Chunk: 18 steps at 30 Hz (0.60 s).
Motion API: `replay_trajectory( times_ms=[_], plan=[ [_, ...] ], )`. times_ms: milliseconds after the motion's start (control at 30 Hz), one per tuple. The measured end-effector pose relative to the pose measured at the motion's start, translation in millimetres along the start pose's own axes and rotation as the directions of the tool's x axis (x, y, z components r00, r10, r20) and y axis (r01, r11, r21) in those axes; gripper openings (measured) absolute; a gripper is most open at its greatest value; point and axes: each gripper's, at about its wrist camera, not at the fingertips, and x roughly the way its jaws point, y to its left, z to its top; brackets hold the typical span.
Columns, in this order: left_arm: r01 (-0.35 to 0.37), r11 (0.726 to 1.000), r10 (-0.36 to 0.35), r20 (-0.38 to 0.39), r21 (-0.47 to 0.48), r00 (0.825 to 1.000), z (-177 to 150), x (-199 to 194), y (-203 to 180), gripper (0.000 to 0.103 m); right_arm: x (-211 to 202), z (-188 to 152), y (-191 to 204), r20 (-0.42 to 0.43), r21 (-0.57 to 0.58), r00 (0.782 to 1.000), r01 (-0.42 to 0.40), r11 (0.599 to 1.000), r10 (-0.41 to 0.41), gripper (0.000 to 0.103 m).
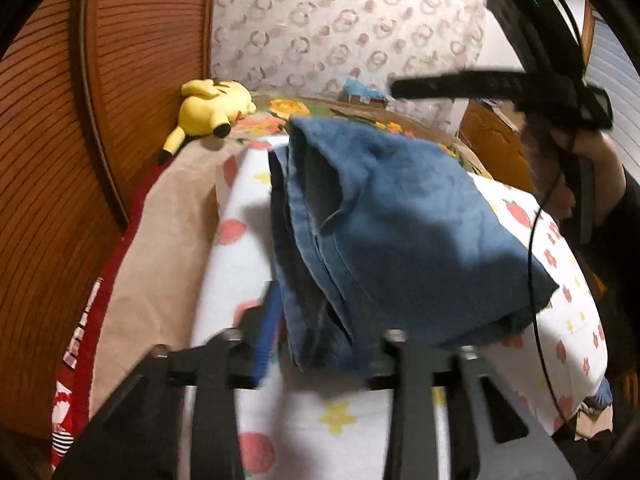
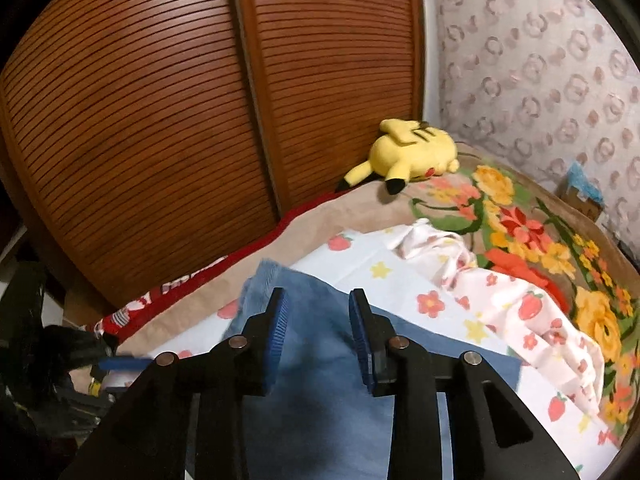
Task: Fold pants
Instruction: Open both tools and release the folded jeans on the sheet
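Blue pants lie folded on the strawberry-print sheet on the bed. Left claw is spread about the near fold edge, pinching nothing; right claw is spread above the cloth, empty. Risk: the loose stacked layers could slide apart if snagged by a pad.

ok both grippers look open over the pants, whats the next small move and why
Probably draw both grippers back and check the fold. The right gripper is open above the blue pants with nothing between its pads, and the left gripper looks open too. The pants already lie doubled over on the sheet, though their left edges look uneven and may need squaring up.
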Motion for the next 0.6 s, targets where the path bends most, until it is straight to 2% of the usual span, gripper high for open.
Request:
replay_trajectory(
  times_ms=[100, 200, 367, 600],
  plan=[
    [0.014, 1.000, -0.015, 0.017, 0.009, 1.000, 7, 1, 0, 0.048, -9, -10, -7, 0.010, 0.005, 1.000, 0.030, 1.000, -0.030, 0.033],
    [0.017, 0.999, -0.017, 0.020, 0.030, 1.000, 16, 8, -6, 0.056, -26, -24, -14, 0.025, 0.017, 0.997, 0.072, 0.997, -0.073, 0.033],
    [0.032, 0.998, -0.034, 0.034, 0.059, 0.999, 30, 12, -19, 0.077, -60, -43, -18, 0.069, 0.051, 0.987, 0.140, 0.989, -0.143, 0.039],
    [0.042, 0.994, -0.049, 0.068, 0.104, 0.996, 44, 12, -45, 0.078, -118, -62, -7, 0.191, 0.062, 0.954, 0.222, 0.973, -0.230, 0.045]
  ],
)
